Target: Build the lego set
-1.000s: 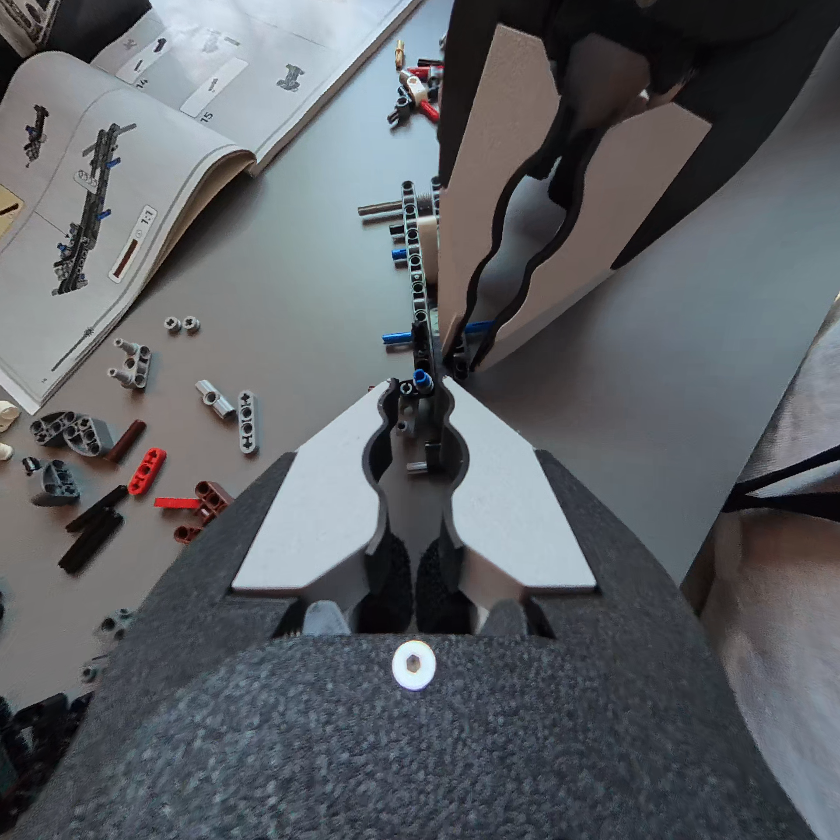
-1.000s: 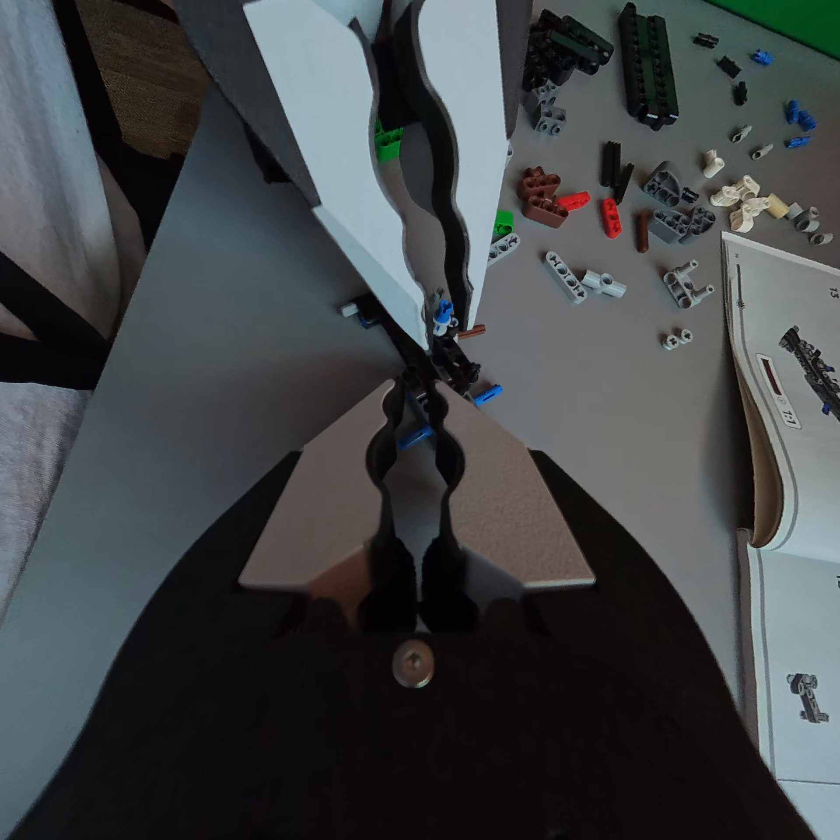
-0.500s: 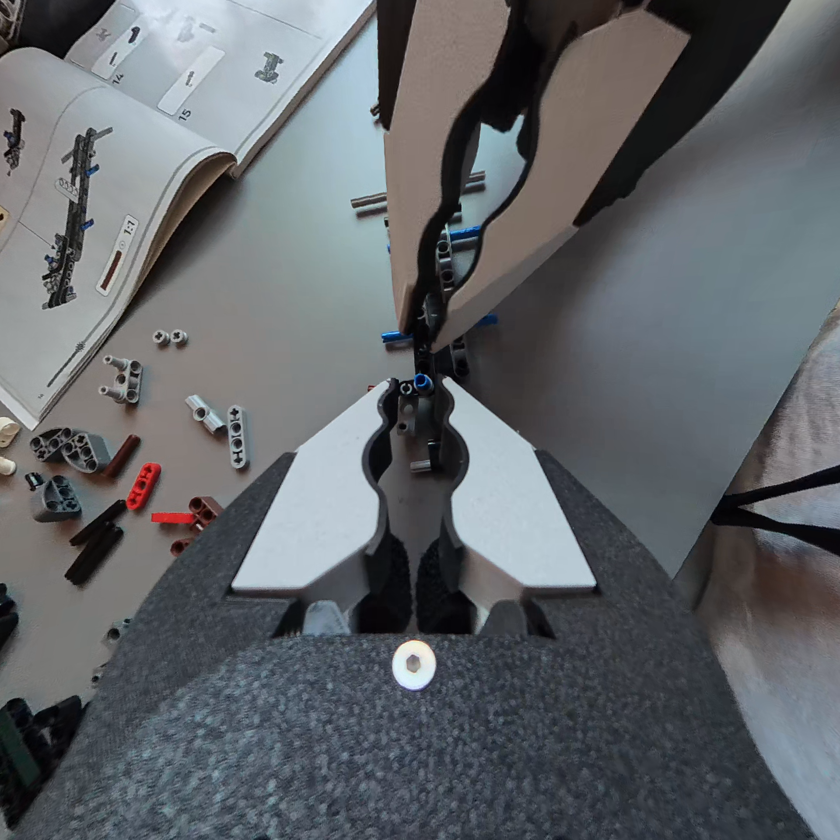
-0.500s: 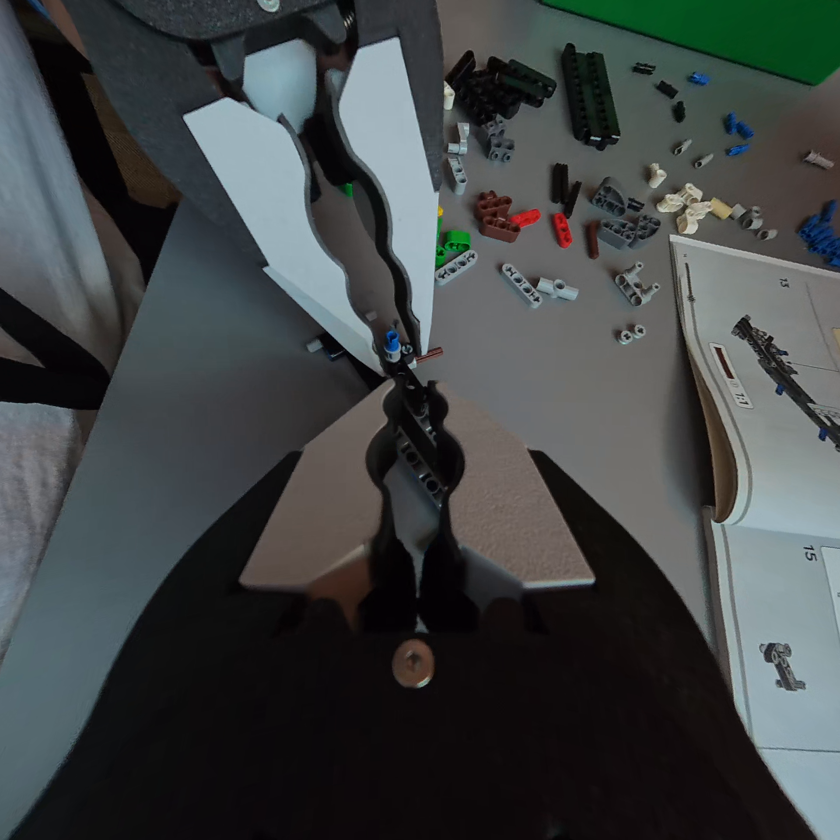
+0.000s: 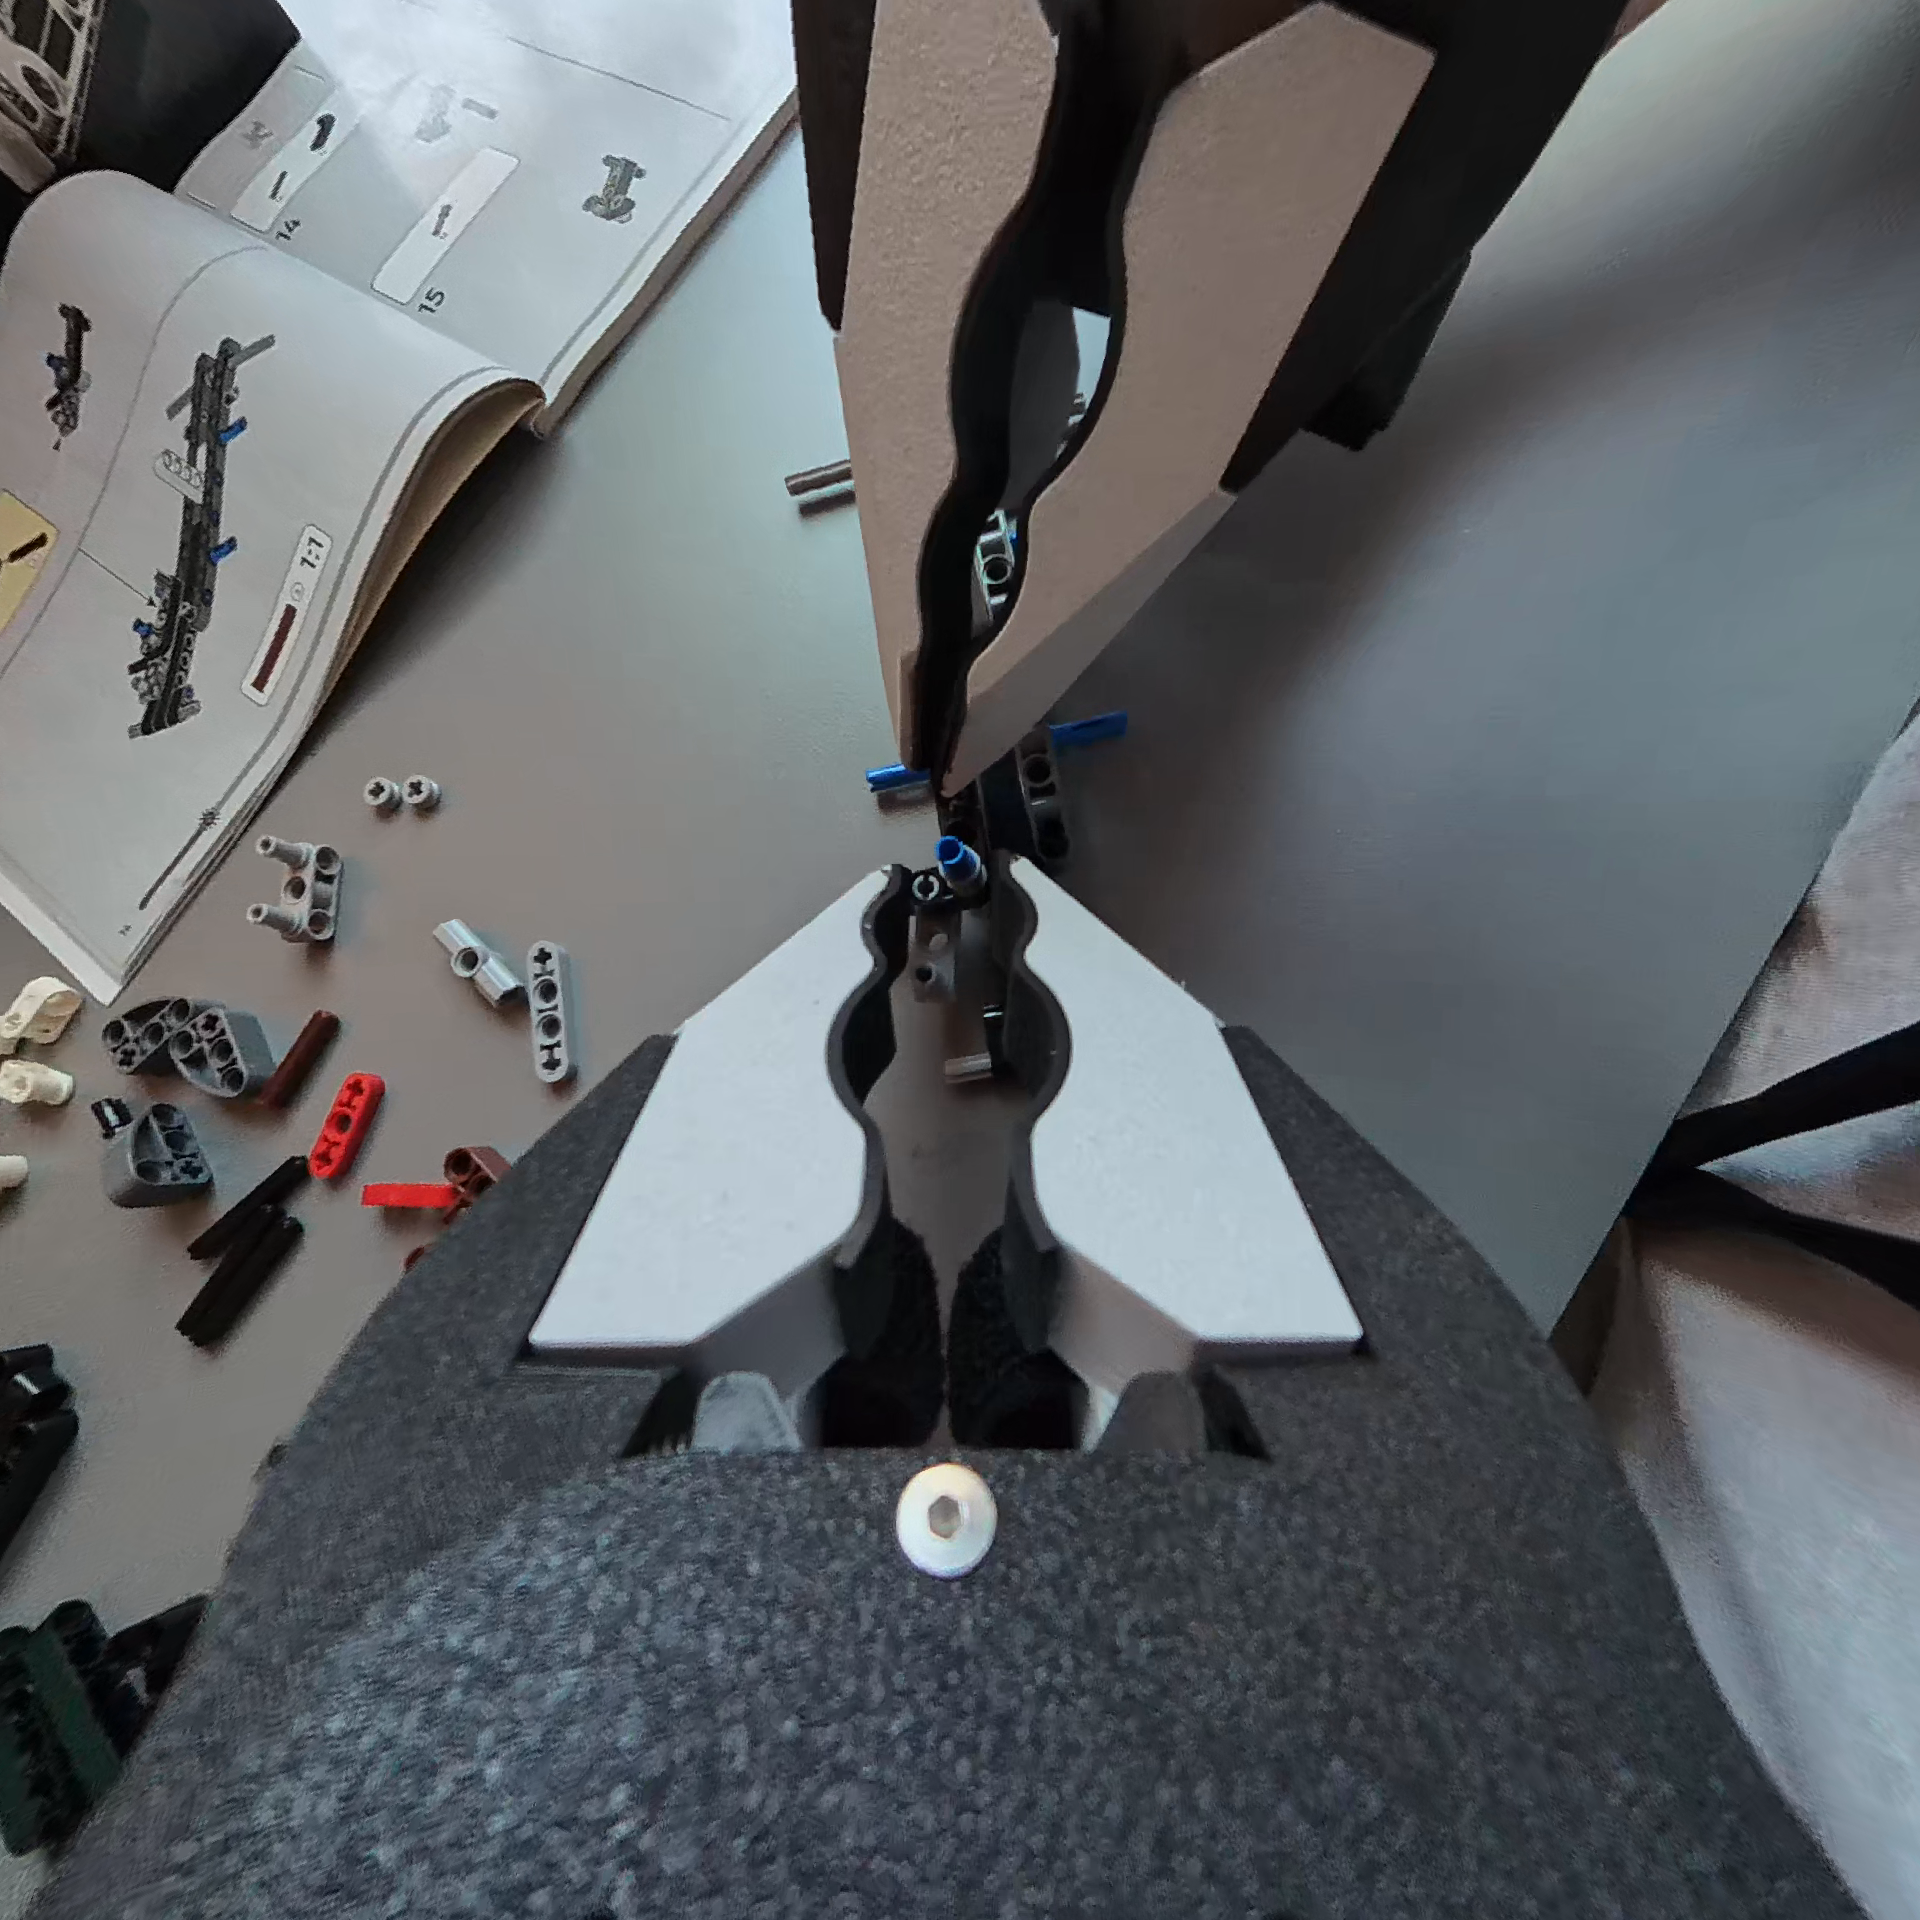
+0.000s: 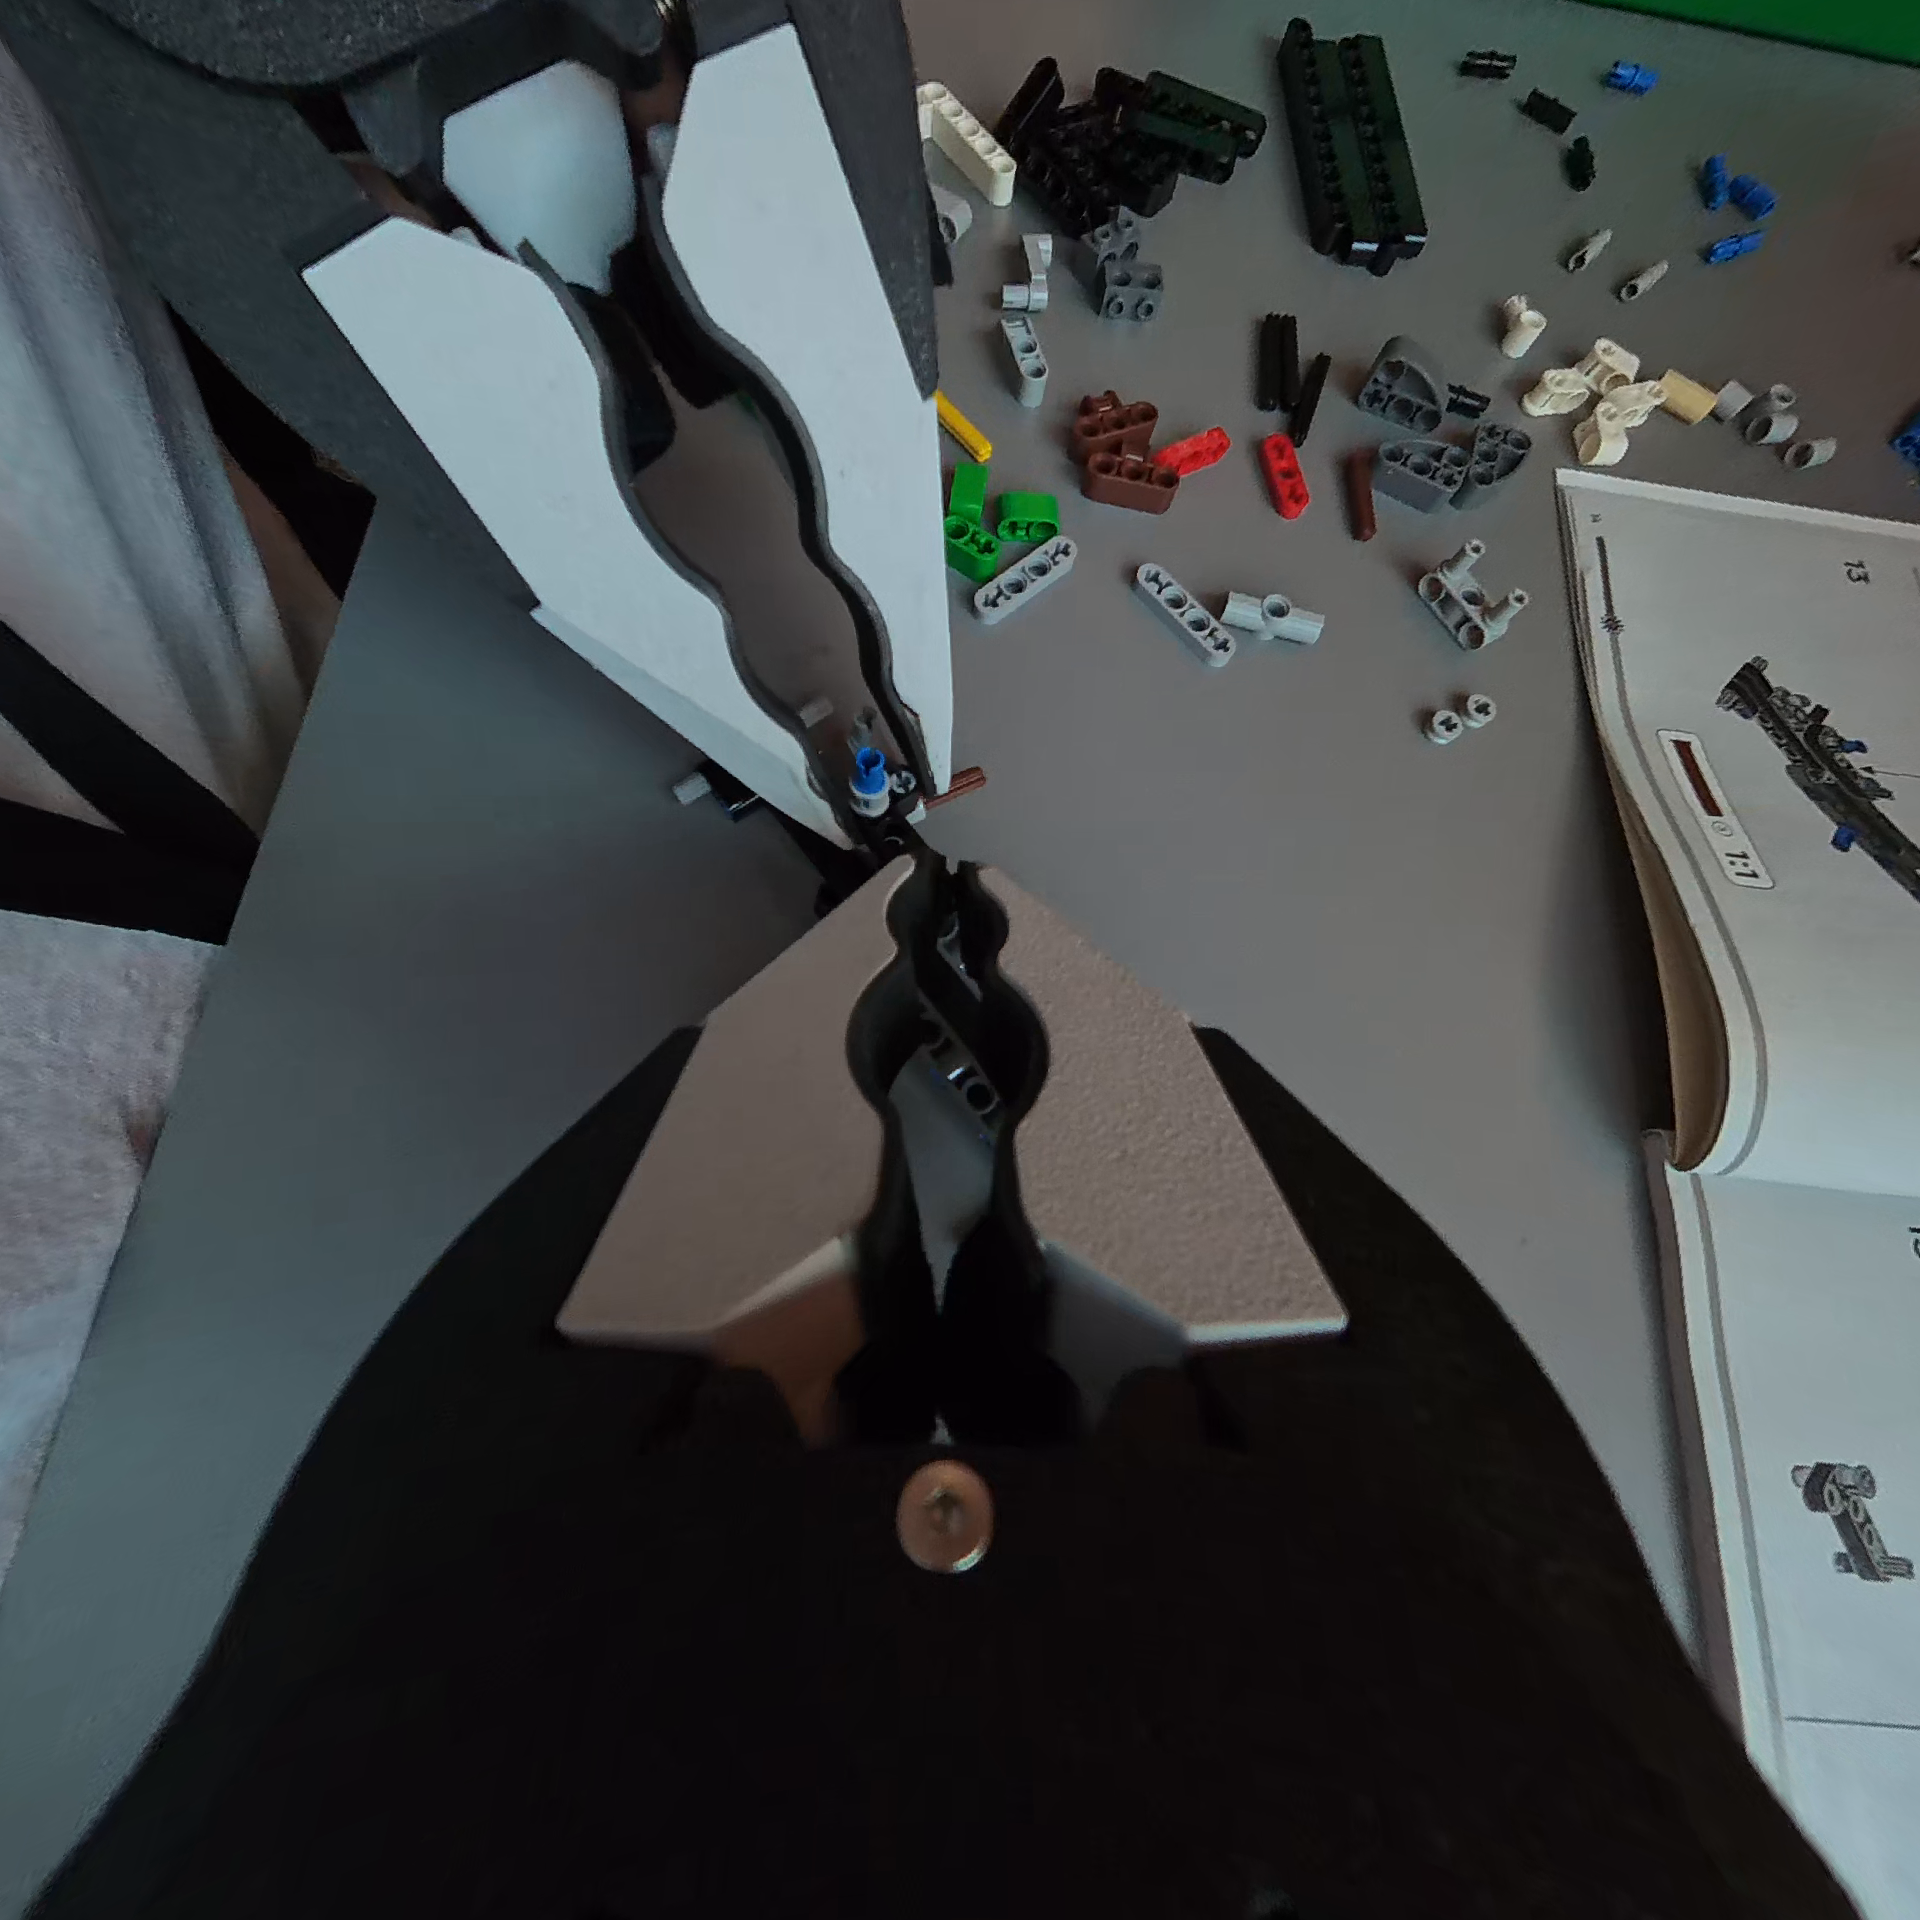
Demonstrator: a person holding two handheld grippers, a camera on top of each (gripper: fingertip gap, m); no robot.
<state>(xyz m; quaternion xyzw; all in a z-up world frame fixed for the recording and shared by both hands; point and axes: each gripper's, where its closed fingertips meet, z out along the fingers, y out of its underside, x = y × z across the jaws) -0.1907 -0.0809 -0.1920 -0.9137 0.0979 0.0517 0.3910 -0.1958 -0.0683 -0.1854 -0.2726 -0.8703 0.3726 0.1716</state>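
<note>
**Lego assembly gripped from both ends, most of it hidden**

Lego assembly (image 5: 961, 935), a slim dark beam studded with a blue pin (image 5: 958, 858) and grey connectors, hangs above the grey table (image 5: 1455, 831), clamped at one end by the left gripper (image 5: 951, 894) and at the other by the right gripper (image 6: 940, 878). Both pairs of flat, pale, wavy-edged fingers cover most of the beam, so its full length cannot be made out. Loose pieces (image 6: 1195, 457) in red, brown, green, black and cream lie scattered near the open instruction booklet (image 5: 260, 468), whose matte pages are cut off at the frame edge.
</note>
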